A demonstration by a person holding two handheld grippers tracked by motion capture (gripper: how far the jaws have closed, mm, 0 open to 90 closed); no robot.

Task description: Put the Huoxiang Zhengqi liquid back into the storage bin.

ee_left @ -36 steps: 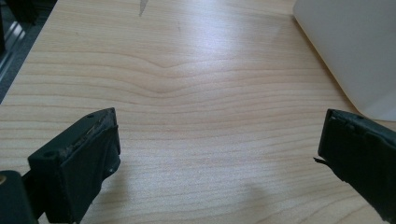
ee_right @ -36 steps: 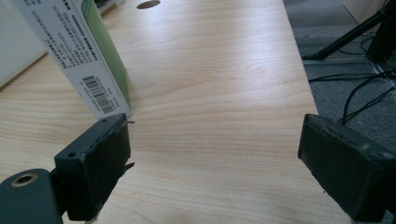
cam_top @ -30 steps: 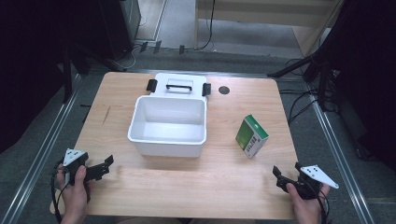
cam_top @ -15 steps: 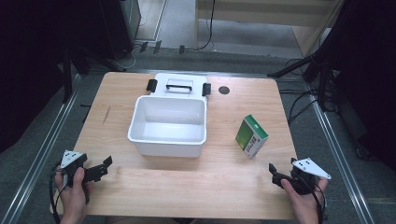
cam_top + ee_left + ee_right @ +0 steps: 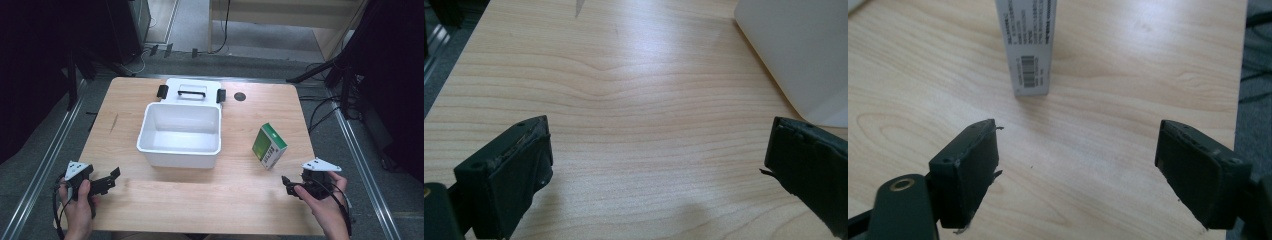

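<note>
Box [image 5: 1029,47] ahead of your right gripper [image 5: 1075,165], whose empty jaws have just been narrowing, bears a barcode and unreadable small print; your left gripper [image 5: 659,175] gapes.

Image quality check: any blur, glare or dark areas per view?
High view: soft overall, surroundings near black, table evenly lit. Left gripper view: wood grain sharp, pale sheen mid-table, jaws soft. Right gripper view: green box with readable barcode, faint shadow beside it, near jaws slightly soft.
</note>
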